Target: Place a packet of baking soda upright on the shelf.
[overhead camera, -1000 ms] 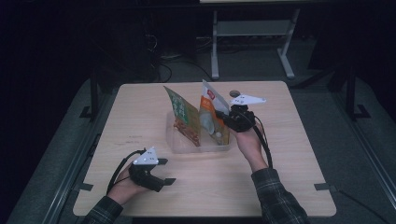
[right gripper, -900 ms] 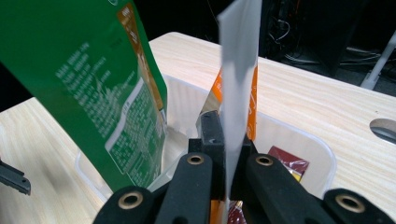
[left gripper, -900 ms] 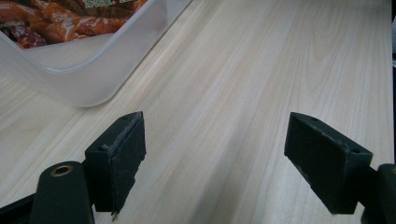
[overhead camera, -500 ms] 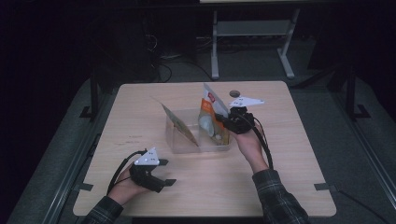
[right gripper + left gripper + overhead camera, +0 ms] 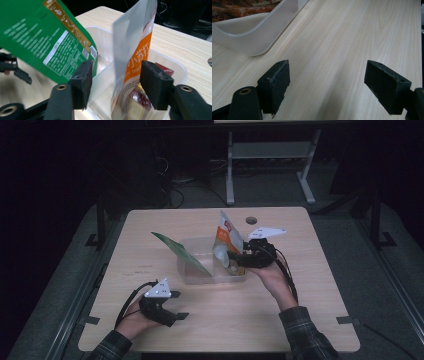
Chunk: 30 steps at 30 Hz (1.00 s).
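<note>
A clear plastic bin point(image 5: 197, 272) sits near the middle of the wooden surface point(image 5: 310, 290), and everything else is placed from it. An orange-and-white snack pouch point(image 5: 229, 236) stands upright inside the bin at its right end, rising well above the rim. A green pouch point(image 5: 181, 252) leans out over the bin's left side — tilted, its lower edge down in the bin.

The right gripper point(image 5: 236, 259) is at the bin's right end, and its fingers point(image 5: 80, 83) have just been opening: in the right gripper view they stand spread with the orange-and-white pouch between them, neither pad pressing on it.

The left gripper point(image 5: 176, 314) rests on the surface well to the near left of the bin, its fingers point(image 5: 277, 85) spread wide with nothing between them — bare wood beneath and a corner of the bin ahead.
</note>
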Available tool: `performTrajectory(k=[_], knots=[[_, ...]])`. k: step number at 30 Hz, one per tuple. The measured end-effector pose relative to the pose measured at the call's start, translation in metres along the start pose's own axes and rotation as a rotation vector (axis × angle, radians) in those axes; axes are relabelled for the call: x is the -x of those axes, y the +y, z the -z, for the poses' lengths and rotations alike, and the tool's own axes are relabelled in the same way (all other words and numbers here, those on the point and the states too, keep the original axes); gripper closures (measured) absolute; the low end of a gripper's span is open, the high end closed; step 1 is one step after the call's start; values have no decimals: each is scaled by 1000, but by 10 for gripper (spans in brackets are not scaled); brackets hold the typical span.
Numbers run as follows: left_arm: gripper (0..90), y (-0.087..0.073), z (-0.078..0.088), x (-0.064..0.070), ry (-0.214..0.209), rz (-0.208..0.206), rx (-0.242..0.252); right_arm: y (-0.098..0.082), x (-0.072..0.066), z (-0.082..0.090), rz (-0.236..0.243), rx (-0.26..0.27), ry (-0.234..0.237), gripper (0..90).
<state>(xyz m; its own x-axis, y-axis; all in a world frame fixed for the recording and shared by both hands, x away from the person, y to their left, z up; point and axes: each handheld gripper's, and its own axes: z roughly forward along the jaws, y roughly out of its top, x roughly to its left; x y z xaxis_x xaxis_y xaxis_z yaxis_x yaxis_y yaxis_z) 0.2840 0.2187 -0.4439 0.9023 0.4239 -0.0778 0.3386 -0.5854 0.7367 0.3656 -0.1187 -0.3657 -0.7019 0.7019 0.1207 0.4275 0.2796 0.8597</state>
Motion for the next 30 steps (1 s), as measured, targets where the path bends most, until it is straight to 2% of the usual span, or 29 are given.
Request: performTrajectory(k=[8,19,23,30], knots=[[202,0,1,-1,-1,-9,-2,-13,-2,16,32,-23,11,364],[202,-1,0,0,-8,-9,-7,-35,-1,44,76,-26,68,325],[202,-1,-1,1,-14,-7,-8,-45,-1,53,98,-36,96,308],[202,-1,-4,1,-25,-22,-27,-67,-1,62,123,-54,108,296]])
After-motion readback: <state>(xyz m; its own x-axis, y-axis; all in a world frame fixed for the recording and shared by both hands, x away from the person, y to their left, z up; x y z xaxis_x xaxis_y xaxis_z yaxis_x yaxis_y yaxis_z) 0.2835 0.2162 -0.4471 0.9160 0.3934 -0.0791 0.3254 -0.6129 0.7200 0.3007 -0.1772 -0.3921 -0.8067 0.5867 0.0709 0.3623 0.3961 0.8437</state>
